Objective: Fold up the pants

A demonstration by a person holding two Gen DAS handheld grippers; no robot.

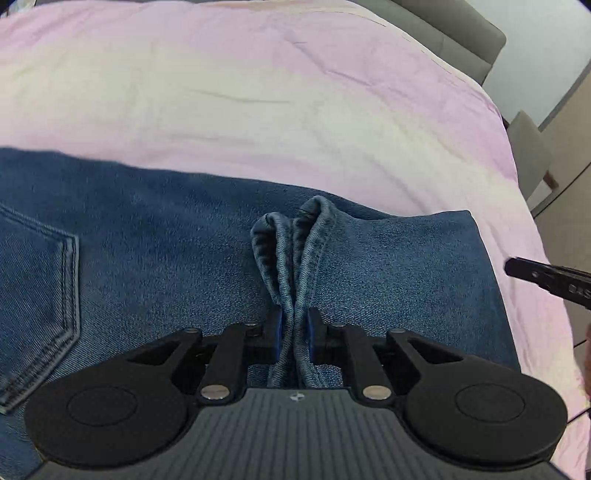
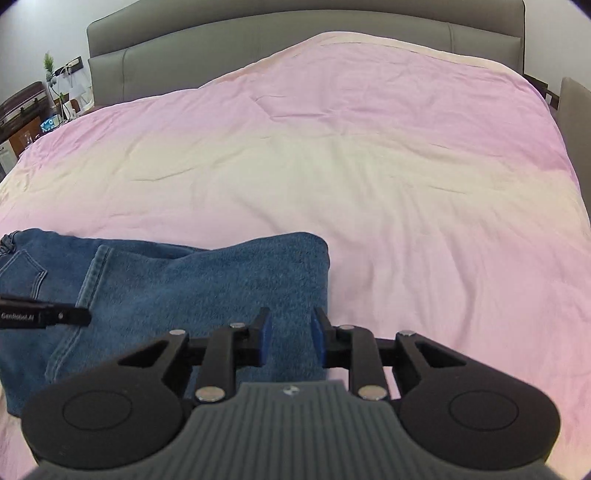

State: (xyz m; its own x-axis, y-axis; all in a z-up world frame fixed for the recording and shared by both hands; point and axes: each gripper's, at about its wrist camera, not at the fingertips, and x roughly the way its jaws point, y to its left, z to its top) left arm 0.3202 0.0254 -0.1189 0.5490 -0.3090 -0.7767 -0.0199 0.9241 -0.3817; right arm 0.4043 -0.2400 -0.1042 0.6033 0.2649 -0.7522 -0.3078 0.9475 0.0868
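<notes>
Here's the bed [image 2: 332, 155] — a wide cover, pink fading to cream, lightly creased, running back to a grey padded headboard [image 2: 258, 33]. Lying straight on it, near the front edge towards the left, are the blue jeans [image 2: 155, 280] — folded over, a back pocket showing.

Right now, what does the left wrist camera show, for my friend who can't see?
The left gripper pinches a bunched fold of blue jeans lying on a pink bed cover. The right gripper's tip pokes in from the right.
</notes>
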